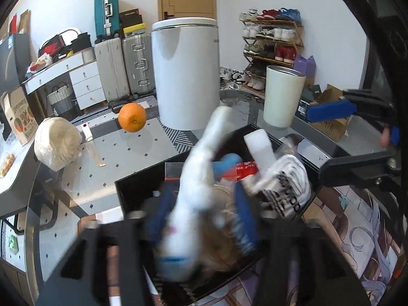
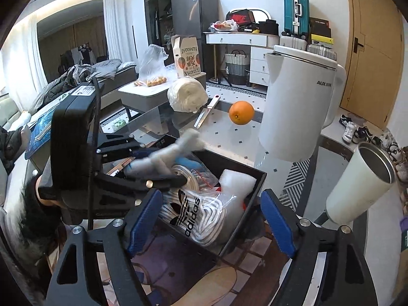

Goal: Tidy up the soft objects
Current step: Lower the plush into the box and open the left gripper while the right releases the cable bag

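Observation:
My left gripper [image 1: 201,219] is shut on a blurred white soft toy [image 1: 201,168] and holds it over the black box [image 1: 137,191]; it also shows in the right wrist view [image 2: 158,165], with the toy [image 2: 176,145] sticking out. The box [image 2: 251,196] holds a white Adidas sock [image 2: 193,211], a white foam piece [image 2: 236,182], a blue item [image 2: 188,163] and plastic bags. My right gripper [image 2: 211,221] is open and empty just above the box's near corner; it appears at the right edge of the left wrist view [image 1: 352,137].
On the glass table stand a white kettle [image 2: 298,102], a white tumbler [image 2: 357,186], an orange [image 2: 241,113], a wrapped white bundle [image 2: 187,94] and a knife [image 2: 206,112]. A printed mat [image 1: 357,229] lies under the box. Suitcases and a shoe rack stand behind.

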The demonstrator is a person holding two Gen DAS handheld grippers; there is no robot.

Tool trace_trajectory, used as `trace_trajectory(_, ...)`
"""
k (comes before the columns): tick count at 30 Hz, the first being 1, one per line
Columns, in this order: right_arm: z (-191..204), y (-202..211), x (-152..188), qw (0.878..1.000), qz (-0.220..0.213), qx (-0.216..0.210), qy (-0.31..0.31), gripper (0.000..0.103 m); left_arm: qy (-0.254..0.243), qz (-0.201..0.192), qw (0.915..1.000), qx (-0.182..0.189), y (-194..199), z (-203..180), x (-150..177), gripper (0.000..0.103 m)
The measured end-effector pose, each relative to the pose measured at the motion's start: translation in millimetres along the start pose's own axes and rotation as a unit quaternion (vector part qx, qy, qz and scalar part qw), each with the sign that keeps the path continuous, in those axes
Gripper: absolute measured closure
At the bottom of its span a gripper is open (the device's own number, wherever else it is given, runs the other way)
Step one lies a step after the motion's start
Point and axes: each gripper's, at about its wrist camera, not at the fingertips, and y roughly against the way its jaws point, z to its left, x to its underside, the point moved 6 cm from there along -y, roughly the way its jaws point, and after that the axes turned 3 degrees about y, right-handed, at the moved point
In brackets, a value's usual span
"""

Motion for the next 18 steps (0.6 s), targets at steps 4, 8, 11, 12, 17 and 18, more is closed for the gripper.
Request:
trace_trajectory(4,1,6,3,1.0,-0.009,0.003,-0.011,0.019,0.011,-0.008,0.9999,0.006,13,0,0,0.017)
trace_trajectory(8,0,14,7,0.999,-0.024,0.003,-0.028,0.016,0.021,-0.033,0.9992,0.009,32,1,5,0.005)
trace_trajectory(11,2,19,10,0.999,-0.033,0.004,-0.039,0.012,0.033,-0.037,0.9988,0.001,41,4,11,0.0)
trace_trajectory(12,3,21,12,0.998,-0.036,0.004,-0.043,0.009,0.036,-0.038,0.9986,-0.003,44,6,13,0.0)
trace_trajectory(17,11,28,18,0.996,-0.059,0.009,-0.065,0.001,0.07,-0.05,0.9963,-0.009,58,13,25,0.0)
trace_trajectory(18,14,29,19,0.996,-0.064,0.01,-0.065,0.001,0.077,-0.056,0.9955,-0.009,63,15,27,0.0)
